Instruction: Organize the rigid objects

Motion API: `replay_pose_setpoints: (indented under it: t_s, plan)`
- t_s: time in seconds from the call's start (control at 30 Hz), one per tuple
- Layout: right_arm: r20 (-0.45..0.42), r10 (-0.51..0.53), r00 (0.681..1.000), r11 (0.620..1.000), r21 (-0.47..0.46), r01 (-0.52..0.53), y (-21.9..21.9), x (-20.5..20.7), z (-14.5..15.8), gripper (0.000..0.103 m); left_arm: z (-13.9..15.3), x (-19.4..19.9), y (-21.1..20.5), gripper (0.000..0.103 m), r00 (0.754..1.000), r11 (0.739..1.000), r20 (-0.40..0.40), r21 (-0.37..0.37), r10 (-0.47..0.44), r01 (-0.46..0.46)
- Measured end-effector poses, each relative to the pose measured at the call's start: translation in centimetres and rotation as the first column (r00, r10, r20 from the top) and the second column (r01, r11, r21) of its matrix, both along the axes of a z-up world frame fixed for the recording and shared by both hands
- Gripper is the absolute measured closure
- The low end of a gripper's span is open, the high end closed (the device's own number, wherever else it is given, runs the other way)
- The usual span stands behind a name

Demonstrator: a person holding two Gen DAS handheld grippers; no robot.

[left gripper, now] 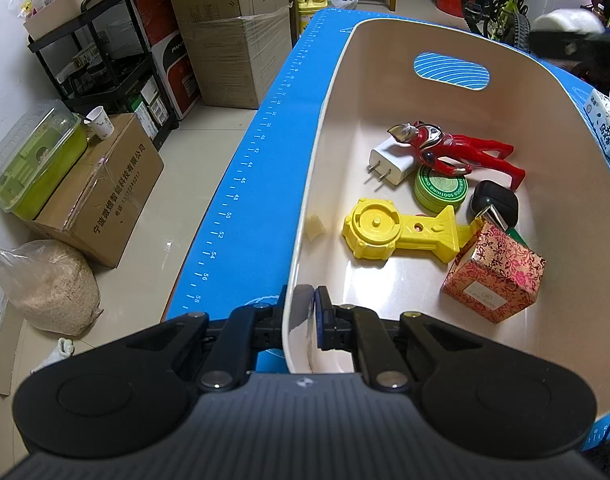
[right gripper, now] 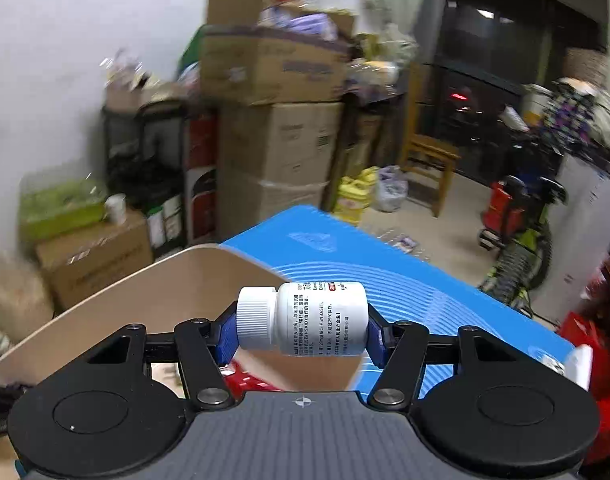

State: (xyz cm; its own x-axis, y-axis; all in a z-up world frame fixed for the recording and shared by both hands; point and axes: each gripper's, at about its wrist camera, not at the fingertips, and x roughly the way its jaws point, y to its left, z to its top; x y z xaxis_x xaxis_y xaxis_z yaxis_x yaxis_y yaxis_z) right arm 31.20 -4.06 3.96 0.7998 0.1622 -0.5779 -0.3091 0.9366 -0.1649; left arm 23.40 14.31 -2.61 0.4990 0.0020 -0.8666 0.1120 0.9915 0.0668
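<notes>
A cream plastic bin [left gripper: 329,128] stands on the blue mat [left gripper: 265,152]. My left gripper [left gripper: 301,316] is shut on the bin's near rim. Inside lie a red figure [left gripper: 457,150], a white charger [left gripper: 389,164], a green tin [left gripper: 441,194], a yellow toy [left gripper: 401,234], a black case [left gripper: 495,202] and a patterned red box [left gripper: 495,274]. My right gripper [right gripper: 303,330] is shut on a white pill bottle [right gripper: 305,318], held sideways in the air above the bin [right gripper: 145,292]. That gripper shows blurred at the left wrist view's upper right [left gripper: 573,46].
A white carton [left gripper: 605,120] lies on the mat right of the bin. Cardboard boxes [left gripper: 233,32], a black shelf cart [left gripper: 105,68], a green container [left gripper: 37,164] and a sack [left gripper: 49,288] stand on the floor at left. A bicycle [left gripper: 501,0] stands behind the table.
</notes>
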Motion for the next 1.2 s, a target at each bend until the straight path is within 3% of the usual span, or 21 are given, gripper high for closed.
replay_pose_setpoints:
  t_s: [0.33, 0.57, 0.63, 0.77, 1.03, 1.2]
  plan:
    - [-0.217, 0.049, 0.975, 0.991, -0.110, -0.074, 3.8, 1.8, -4.9, 0.039, 0.0, 0.1, 0.0, 0.090, 1.000, 1.000, -0.002, -0.003, 0.002, -0.002]
    - [-0.306, 0.018, 0.952, 0.981, -0.176, -0.075, 4.2, 2.8, -7.1, 0.039, 0.0, 0.1, 0.1, 0.090, 1.000, 1.000, -0.006, -0.008, 0.009, -0.009]
    - [-0.303, 0.006, 0.953, 0.984, -0.168, -0.059, 3.7, 2.9, -7.0, 0.039, 0.0, 0.1, 0.0, 0.090, 1.000, 1.000, -0.005, -0.006, 0.007, -0.007]
    - [-0.281, 0.007, 0.960, 0.995, -0.089, -0.034, 2.5, 2.6, -5.9, 0.024, 0.0, 0.2, 0.0, 0.090, 1.000, 1.000, -0.005, -0.004, 0.007, -0.007]
    - [-0.156, -0.030, 0.987, 0.998, 0.047, 0.038, -0.5, -0.3, -2.0, 0.016, 0.1, 0.2, -0.2, 0.090, 1.000, 1.000, -0.004, 0.002, 0.011, -0.011]
    - [-0.099, -0.077, 0.992, 0.994, 0.070, 0.085, -2.6, -2.6, -0.6, 0.014, 0.4, -0.2, -0.2, 0.089, 1.000, 1.000, 0.014, 0.013, 0.007, -0.007]
